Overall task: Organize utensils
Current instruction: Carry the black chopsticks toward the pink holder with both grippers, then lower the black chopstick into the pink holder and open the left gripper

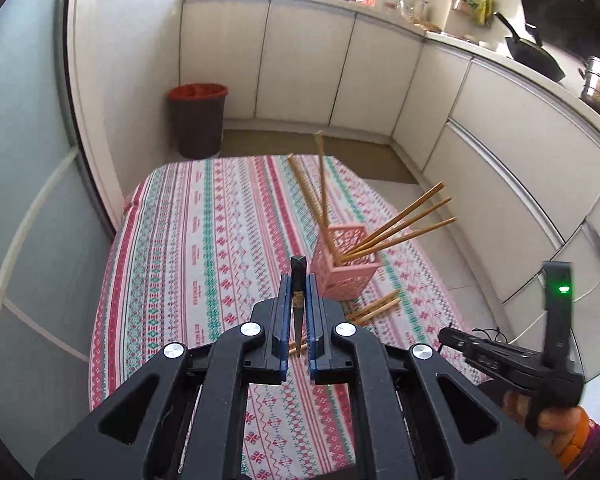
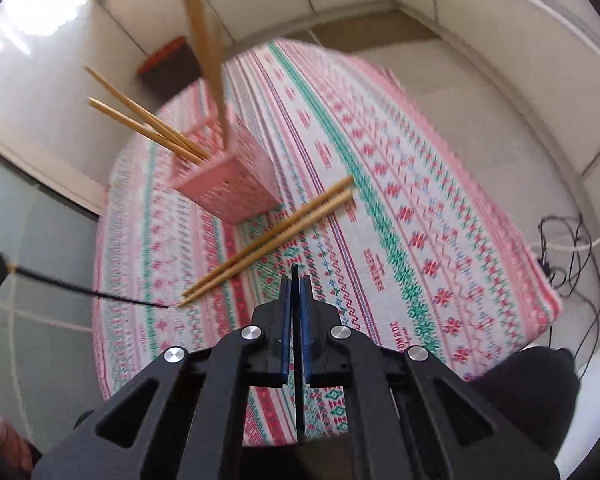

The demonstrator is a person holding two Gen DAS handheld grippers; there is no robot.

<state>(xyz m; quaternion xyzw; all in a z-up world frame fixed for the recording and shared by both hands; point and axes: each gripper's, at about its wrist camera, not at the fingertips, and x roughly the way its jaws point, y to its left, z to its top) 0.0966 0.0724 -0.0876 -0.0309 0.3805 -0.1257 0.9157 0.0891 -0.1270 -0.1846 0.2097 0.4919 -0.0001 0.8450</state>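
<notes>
You are gripping one black chopstick (image 1: 299, 304) in your left gripper (image 1: 299, 280) and another black chopstick (image 2: 298, 360) in your right gripper (image 2: 296, 280), both hovering near the pink holder (image 1: 346, 268) standing on the patterned tablecloth (image 1: 204, 248).

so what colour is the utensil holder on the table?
Pink, with lattice sides: utensil holder. Clearest in the left wrist view.

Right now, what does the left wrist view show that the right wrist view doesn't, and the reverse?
Only the left wrist view shows the kitchen counter with a wok, the other gripper's body, and the left gripper shut on a black chopstick. Only the right wrist view shows the right gripper shut on its own black chopstick and floor cables. Both show the pink holder with wooden chopsticks, two loose wooden chopsticks and the patterned tablecloth.
</notes>
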